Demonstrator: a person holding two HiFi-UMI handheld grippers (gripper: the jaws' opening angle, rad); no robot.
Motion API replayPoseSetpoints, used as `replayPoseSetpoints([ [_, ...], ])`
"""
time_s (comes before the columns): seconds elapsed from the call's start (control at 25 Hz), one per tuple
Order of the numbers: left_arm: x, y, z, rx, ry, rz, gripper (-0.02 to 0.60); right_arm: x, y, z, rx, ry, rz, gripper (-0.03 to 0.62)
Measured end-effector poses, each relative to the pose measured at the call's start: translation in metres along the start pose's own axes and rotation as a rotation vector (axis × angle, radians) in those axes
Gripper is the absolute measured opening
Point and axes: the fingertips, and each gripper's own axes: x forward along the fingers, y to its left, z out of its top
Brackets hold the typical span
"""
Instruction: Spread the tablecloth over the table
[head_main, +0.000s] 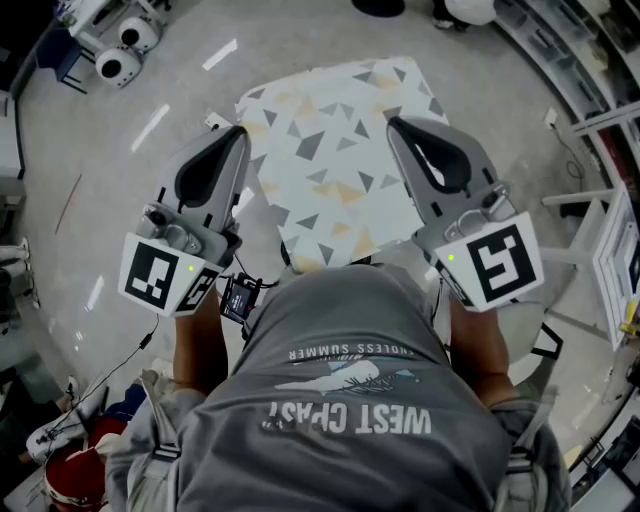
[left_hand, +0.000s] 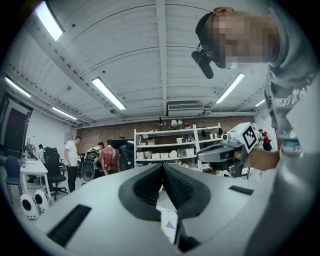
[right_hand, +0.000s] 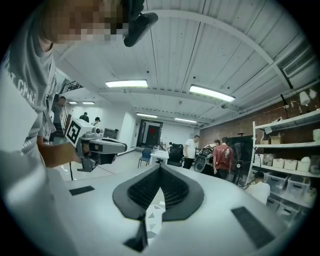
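The tablecloth (head_main: 335, 160), white with grey and tan triangles, hangs spread between my two grippers above the grey floor; no table shows under it. My left gripper (head_main: 238, 135) is shut on its left corner, and a strip of the patterned cloth (left_hand: 169, 220) shows between the closed jaws (left_hand: 162, 167). My right gripper (head_main: 395, 125) is shut on the right corner, with cloth (right_hand: 154, 215) pinched between its jaws (right_hand: 160, 170). Both grippers point level, away from the person's chest. Each one appears in the other's view: the right gripper (left_hand: 225, 150) and the left gripper (right_hand: 97, 145).
White round devices (head_main: 120, 60) sit on the floor at the far left. A white frame (head_main: 600, 250) stands at the right. Several people (left_hand: 107, 157) stand by a shelving unit (left_hand: 175, 147) across the room, near a desk with an office chair (left_hand: 52, 167).
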Motion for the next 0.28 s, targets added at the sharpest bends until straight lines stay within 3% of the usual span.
replayPoseSetpoints([
  [0.28, 0.0005, 0.0023, -0.0052, 0.001, 0.009, 0.004, -0.002, 0.0013, 0.0, -0.0055, -0.01, 0.011, 0.011, 0.008],
])
